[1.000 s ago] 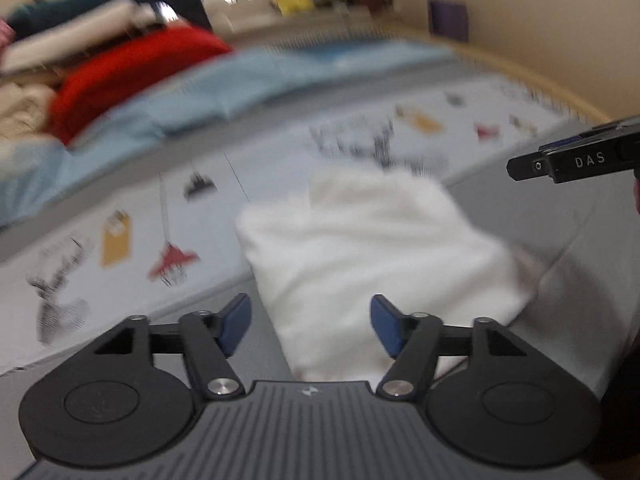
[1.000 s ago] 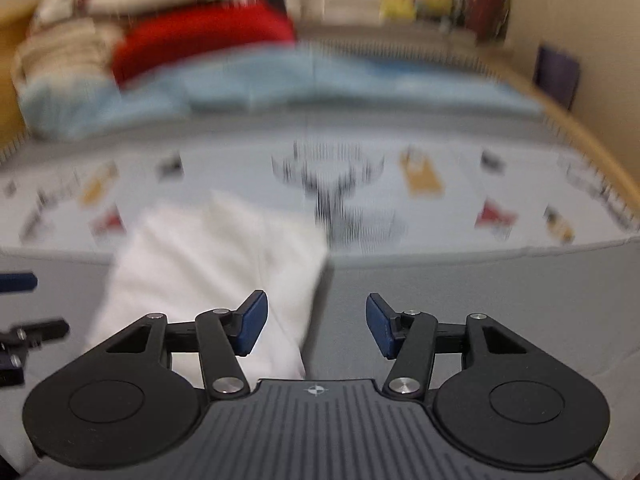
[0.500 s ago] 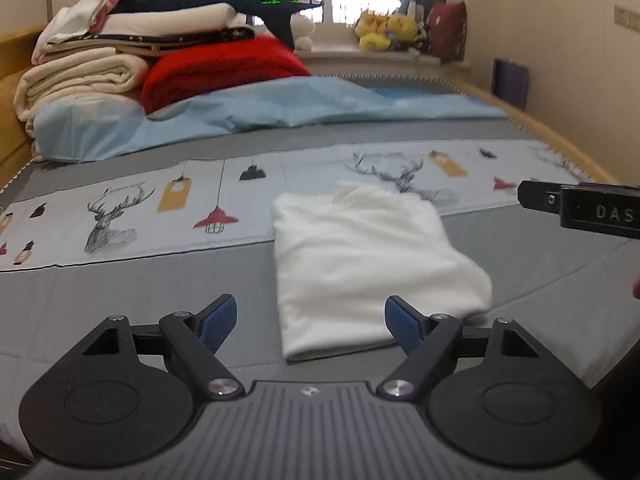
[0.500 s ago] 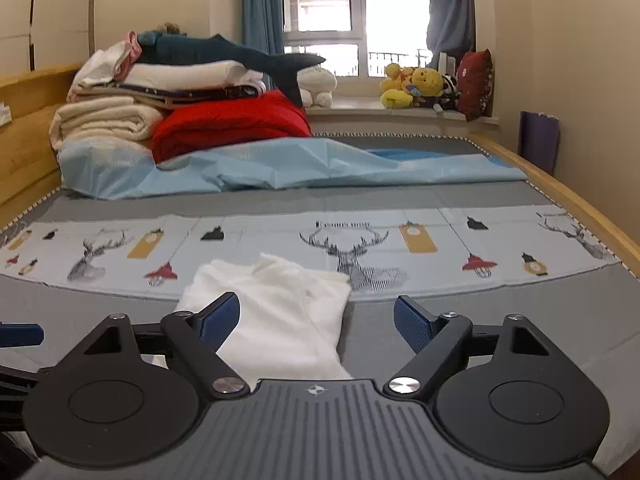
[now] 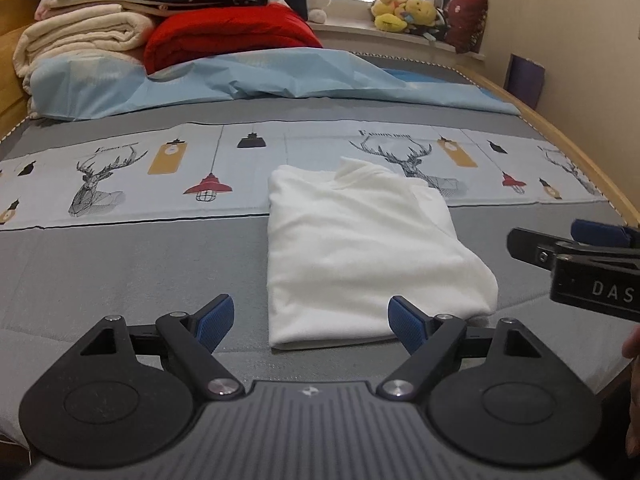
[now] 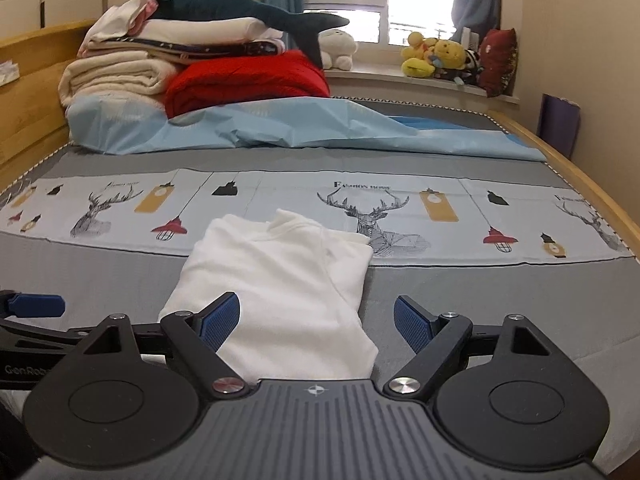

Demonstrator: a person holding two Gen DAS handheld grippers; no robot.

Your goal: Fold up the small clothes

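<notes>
- Left wrist view looks down the bed (image 5: 120, 272), with the folded white top (image 5: 360, 248) lying flat on the grey bedspread, its collar end reaching onto the pale printed strip of deer and lamps (image 5: 160, 176).
- The left claw (image 5: 310, 322) has its jaws spreading wider; its blue pads (image 5: 216, 322) sit apart just short of the white top's near edge, and nothing is pinched between them.
- The right claw (image 6: 318, 322) stands spread wide as well, with nothing gripped; in its own view the left pad overlaps the white top's near right corner and the right pad sits over bare grey bedspread beside the top.
- Seen from the left wrist, the right claw pokes in from the right of the white top, clear of the cloth.
- Beyond the white top, past the printed strip, a light blue sheet (image 6: 280, 128) lies crumpled across the bed.
- Behind that sheet, to the left, a red blanket (image 6: 248, 80) and a stack of cream and white bedding (image 6: 120, 68) are piled up, with a dark teal plush shark (image 6: 248, 12) on top.
- Far behind the top, on the window ledge, sit yellow soft toys (image 6: 436, 56).
</notes>
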